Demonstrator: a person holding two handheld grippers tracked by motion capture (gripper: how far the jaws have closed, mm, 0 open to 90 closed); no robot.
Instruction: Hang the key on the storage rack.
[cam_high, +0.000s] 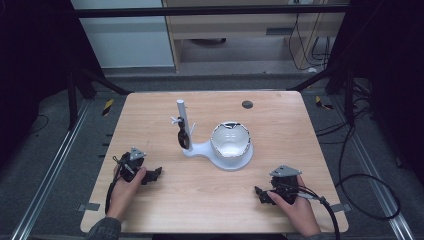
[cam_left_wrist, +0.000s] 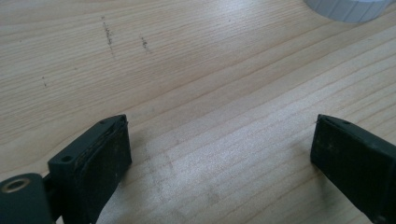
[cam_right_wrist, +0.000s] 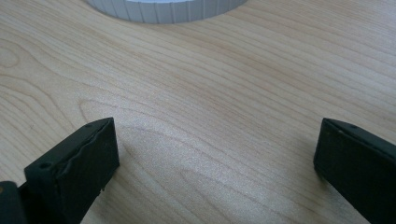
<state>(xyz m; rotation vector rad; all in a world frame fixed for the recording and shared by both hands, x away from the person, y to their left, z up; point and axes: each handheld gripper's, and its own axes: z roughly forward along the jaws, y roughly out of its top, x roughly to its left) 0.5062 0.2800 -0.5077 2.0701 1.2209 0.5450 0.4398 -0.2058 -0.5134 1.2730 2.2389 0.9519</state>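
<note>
Nearest the camera in the high view, both hands sit at the bottom of the frame: left gripper (cam_high: 150, 176) lower left, right gripper (cam_high: 264, 194) lower right, each resting on the table (cam_high: 280, 125), jaws spread wide, holding nothing. The white stand (cam_high: 229, 161) sits mid-frame, well apart from both, with a bowl (cam_high: 229, 140) on its round base, a post (cam_high: 182, 116) at its left and a dark loop-like object (cam_high: 183, 136) hanging on the post.

We judge the step is the approach. To do it well, we keep the jaws wide, come in low and straight, and steady the base before touching the bowl or the hanging piece.

The left gripper view adds bare woodgrain between its pads (cam_left_wrist: 105, 156) and a base edge (cam_left_wrist: 348, 9) at upper right. The right gripper view puts the ribbed base rim (cam_right_wrist: 168, 10) at top centre, which the high view leaves too small to read.
</note>
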